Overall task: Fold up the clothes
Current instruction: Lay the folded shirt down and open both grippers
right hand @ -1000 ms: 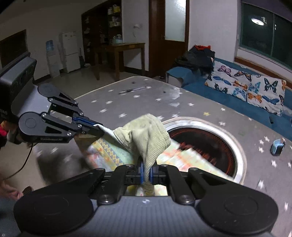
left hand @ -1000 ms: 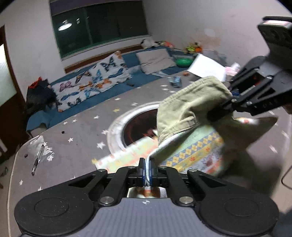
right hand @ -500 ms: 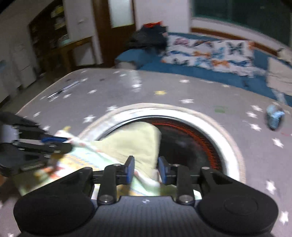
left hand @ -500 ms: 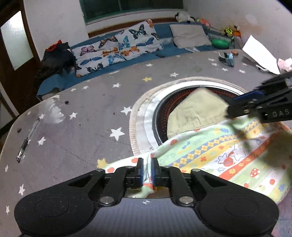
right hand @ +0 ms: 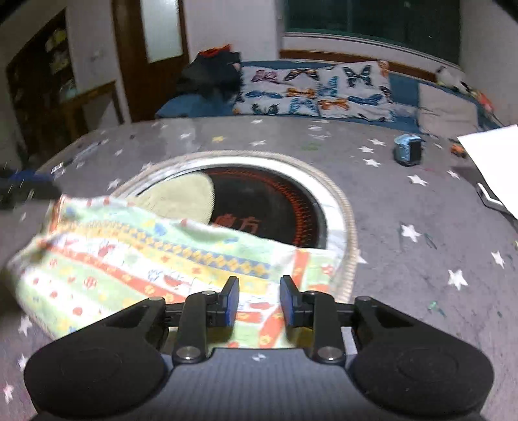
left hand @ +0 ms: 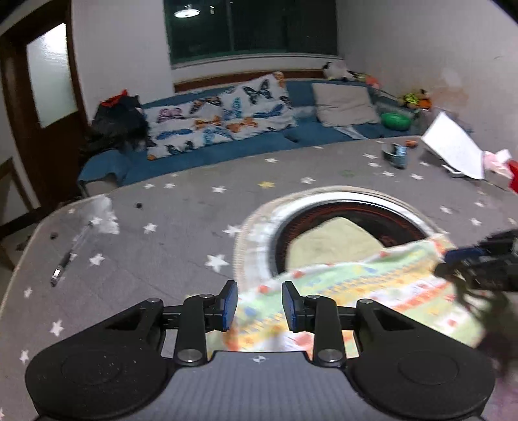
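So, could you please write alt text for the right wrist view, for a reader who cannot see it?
The right hand-held gripper is open above a colourful patterned cloth lying on a grey star-print table. The cloth partly covers a round heater set in the table, where an olive-green piece shows. A butterfly-print pillow lies on the blue bench behind.

The walls (left hand: 123,48) are white. A dark window (left hand: 252,26) at the far side reflects a ceiling lamp (left hand: 186,13). Below it stands a blue sofa (left hand: 226,149) with butterfly pillows (left hand: 220,119). A brown door (left hand: 48,84) is at the left.
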